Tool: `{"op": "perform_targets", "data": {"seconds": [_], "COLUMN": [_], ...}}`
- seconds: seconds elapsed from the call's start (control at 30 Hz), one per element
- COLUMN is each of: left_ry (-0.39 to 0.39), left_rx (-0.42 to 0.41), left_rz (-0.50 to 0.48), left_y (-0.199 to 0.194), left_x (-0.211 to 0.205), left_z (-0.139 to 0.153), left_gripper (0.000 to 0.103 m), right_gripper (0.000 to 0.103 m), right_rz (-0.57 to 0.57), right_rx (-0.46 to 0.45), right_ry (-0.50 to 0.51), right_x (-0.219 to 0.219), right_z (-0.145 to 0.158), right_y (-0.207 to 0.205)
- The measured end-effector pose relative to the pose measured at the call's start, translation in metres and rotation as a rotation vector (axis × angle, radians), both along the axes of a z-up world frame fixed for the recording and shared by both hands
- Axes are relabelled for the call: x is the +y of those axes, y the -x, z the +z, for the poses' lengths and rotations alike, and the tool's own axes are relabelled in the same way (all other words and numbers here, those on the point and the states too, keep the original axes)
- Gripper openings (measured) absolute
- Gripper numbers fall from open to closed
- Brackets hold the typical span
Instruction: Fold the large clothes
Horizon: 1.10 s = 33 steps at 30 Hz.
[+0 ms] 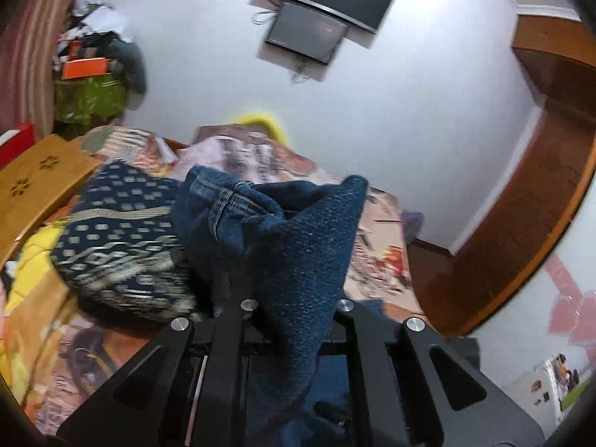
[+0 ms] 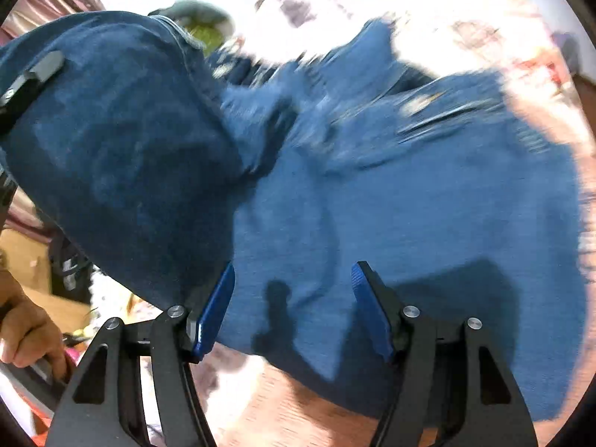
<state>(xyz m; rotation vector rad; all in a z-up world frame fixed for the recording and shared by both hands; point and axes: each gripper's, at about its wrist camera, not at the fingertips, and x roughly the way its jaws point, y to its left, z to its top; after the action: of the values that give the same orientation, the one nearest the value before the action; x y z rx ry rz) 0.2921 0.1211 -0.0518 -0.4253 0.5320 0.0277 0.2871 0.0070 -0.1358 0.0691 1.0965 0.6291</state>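
The left claw (image 1: pixel 294 309) is clamped on a raised fold of the one pair of jeans (image 1: pixel 298 246), its pads buried in denim. The right claw (image 2: pixel 294 309) gapes wide, gripping nothing, above the jeans (image 2: pixel 391 205) spread on the bed (image 2: pixel 290 391). Only the left view shows two wall screens (image 1: pixel 327 3) and one patterned cushion (image 1: pixel 119 231); only the right shows a hand (image 2: pixel 29 331).

Between the matt black fingers of the left gripper (image 1: pixel 294 320), coarse, nubbly dark blue denim cloth (image 1: pixel 309 246) is clamped. Beyond the ribbed, glossy blue plastic pads (image 2: pixel 214 309) of the right gripper (image 2: pixel 294 309), the same denim (image 2: pixel 391 216) appears smoother. Brushed metal bolts (image 1: pixel 180 323) are set in the black fingers.
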Motion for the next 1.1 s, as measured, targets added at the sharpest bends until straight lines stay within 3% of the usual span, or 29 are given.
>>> {"op": "perform_targets", "data": {"seconds": [0.1, 0.27, 0.47, 0.57, 0.63, 0.7, 0.77, 0.83, 1.1], "left_ry": [0.017, 0.017, -0.048, -0.106, -0.134, -0.185, -0.198, -0.198, -0.257], "left_rx": [-0.013, 0.024, 0.231, 0.293, 0.291, 0.292, 0.299, 0.3, 0.231], "left_rz": [-0.1, -0.269, -0.468, -0.497, -0.507, -0.52, -0.541, -0.56, -0.497], "left_y": [-0.014, -0.034, -0.045, -0.038, -0.03, -0.024, -0.017, -0.009, 0.019], "left_x": [-0.041, -0.111, -0.178, -0.187, -0.191, -0.191, -0.192, -0.19, -0.155], "left_z": [0.004, -0.01, -0.073, -0.093, -0.096, -0.093, -0.089, -0.083, -0.055], "left_gripper": [0.008, 0.008, 0.01, 0.013, 0.015, 0.023, 0.041, 0.046, 0.051], "right_gripper": [0.062, 0.062, 0.062, 0.062, 0.062, 0.062, 0.062, 0.062, 0.062], "right_rz": [-0.069, -0.215, -0.345, -0.356, -0.353, -0.346, -0.341, -0.335, -0.261], "right_rx": [-0.113, -0.151, -0.107, -0.093, -0.096, -0.108, -0.122, -0.141, -0.24], "right_ry": [0.052, 0.104, 0.141, 0.129, 0.127, 0.117, 0.103, 0.085, 0.037], "right_x": [-0.039, -0.107, -0.16, -0.168, -0.17, -0.178, -0.176, -0.178, -0.154], "right_z": [0.02, 0.034, 0.027, 0.023, 0.023, 0.026, 0.033, 0.042, 0.075], "right_y": [0.01, 0.02, 0.024, 0.029, 0.032, 0.039, 0.042, 0.05, 0.058]}}
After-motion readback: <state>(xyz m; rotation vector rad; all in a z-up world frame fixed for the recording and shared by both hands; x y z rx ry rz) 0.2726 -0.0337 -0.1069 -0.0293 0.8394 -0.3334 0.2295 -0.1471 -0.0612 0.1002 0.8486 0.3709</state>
